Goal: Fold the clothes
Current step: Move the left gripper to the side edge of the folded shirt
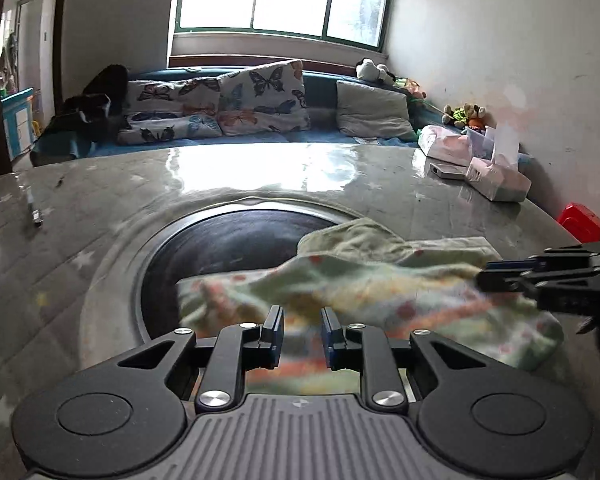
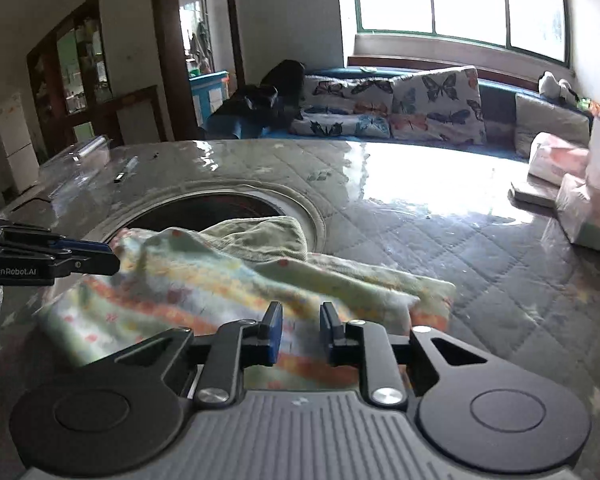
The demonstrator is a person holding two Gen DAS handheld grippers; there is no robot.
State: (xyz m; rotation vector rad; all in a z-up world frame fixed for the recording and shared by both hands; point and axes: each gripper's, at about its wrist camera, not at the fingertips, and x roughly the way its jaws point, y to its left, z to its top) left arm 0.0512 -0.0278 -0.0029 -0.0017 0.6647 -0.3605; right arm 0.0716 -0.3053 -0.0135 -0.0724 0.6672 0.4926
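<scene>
Pale green fleece, printed with orange and yellow stripes and spots, makes up the rumpled child's garment (image 2: 228, 280) lying on your glossy grey quilted counter (image 2: 440, 220), partly over a dark round inset (image 1: 228, 240). Your left tongs (image 1: 302, 334) and right tongs (image 2: 300, 330) both hover over its near edge, jaws parted, gripping nothing. Lower each onto a separate corner, pinch only one layer, then lift evenly so the cloth spreads flat.
</scene>
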